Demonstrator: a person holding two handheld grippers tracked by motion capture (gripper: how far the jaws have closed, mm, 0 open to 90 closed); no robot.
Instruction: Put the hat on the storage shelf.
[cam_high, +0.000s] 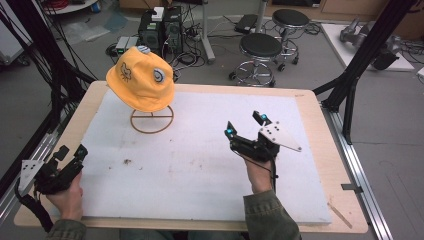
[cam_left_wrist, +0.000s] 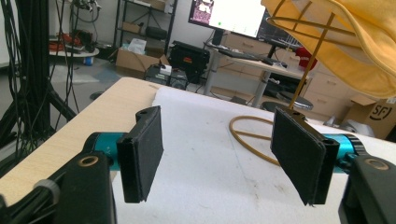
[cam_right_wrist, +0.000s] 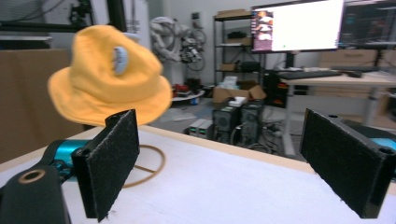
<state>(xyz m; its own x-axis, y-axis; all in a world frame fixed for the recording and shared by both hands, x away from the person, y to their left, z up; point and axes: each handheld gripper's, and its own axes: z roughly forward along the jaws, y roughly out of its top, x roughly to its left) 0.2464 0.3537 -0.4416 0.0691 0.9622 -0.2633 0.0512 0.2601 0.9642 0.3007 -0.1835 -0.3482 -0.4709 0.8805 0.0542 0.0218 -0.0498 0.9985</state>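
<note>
The yellow hat on its wire stand looks soft and light; best pinched at the brim; both the left gripper and the right gripper are spread wide, holding nothing.

Beneath my right claw lies the white mat on the wooden table; beyond it stand two black stools; farther ahead, a lit monitor.

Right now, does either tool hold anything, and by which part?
Nothing is held. The left tool and the right tool are open, apart from the yellow hat.
</note>
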